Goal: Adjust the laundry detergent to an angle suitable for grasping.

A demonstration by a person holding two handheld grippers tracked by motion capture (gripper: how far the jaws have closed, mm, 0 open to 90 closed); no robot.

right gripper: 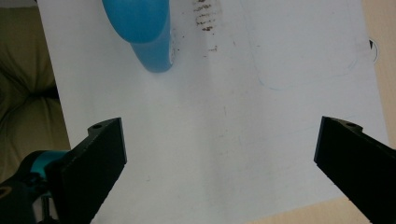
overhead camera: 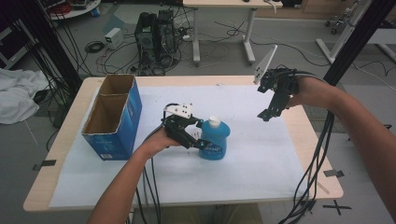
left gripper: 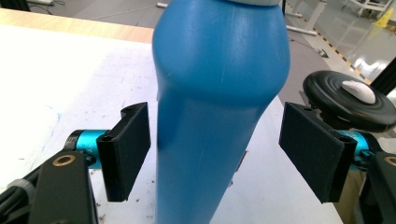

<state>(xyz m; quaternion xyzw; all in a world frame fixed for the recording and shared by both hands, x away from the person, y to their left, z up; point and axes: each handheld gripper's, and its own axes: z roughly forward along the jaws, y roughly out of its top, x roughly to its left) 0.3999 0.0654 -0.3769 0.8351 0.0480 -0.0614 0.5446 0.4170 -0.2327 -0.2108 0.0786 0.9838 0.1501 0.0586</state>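
Observation:
A blue plastic bottle (overhead camera: 215, 140) with a white cap stands upright on the white sheet, near the table's middle. My left gripper (overhead camera: 198, 133) reaches it from the left. In the left gripper view the bottle (left gripper: 219, 116) rises between the two black pads (left gripper: 126, 149), with a narrow gap on each side, so the left gripper (left gripper: 215, 154) is open around it. My right gripper (overhead camera: 266, 114) hangs in the air over the table's right part, tilted downward. Its jaws stand wide apart, so the right gripper (right gripper: 219, 154) is open with nothing in it. The bottle (right gripper: 140, 28) lies far ahead of it.
An open blue cardboard box (overhead camera: 114, 116) with two compartments stands at the table's left. A white sheet (overhead camera: 261, 154) covers most of the wooden tabletop. Cables hang off the near edge. A black round disc (left gripper: 327, 93) with a white object on it lies beyond the table.

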